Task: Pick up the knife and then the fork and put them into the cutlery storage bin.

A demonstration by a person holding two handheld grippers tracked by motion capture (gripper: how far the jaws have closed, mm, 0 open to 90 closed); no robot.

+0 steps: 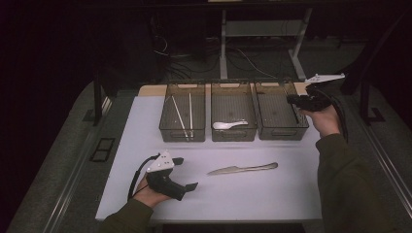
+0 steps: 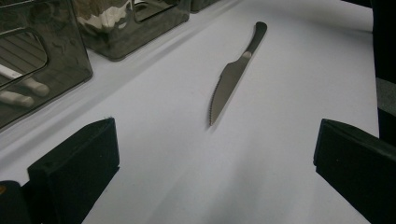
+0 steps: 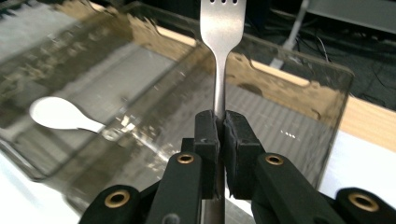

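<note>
My right gripper is shut on the handle of a metal fork, whose tines point away from the camera. In the high view the right gripper hangs over the right-hand clear bin at the back of the table. A serrated metal knife lies flat on the white table top, blade toward the left. My left gripper rests low at the front left, open, aimed at the knife. Nothing is between the jaws of the left gripper, and the knife tip lies a little beyond them.
Three clear bins stand in a row at the back. The left bin holds chopsticks, and the middle bin holds a white spoon. The spoon shows through the bin wall. Table edges lie close on each side.
</note>
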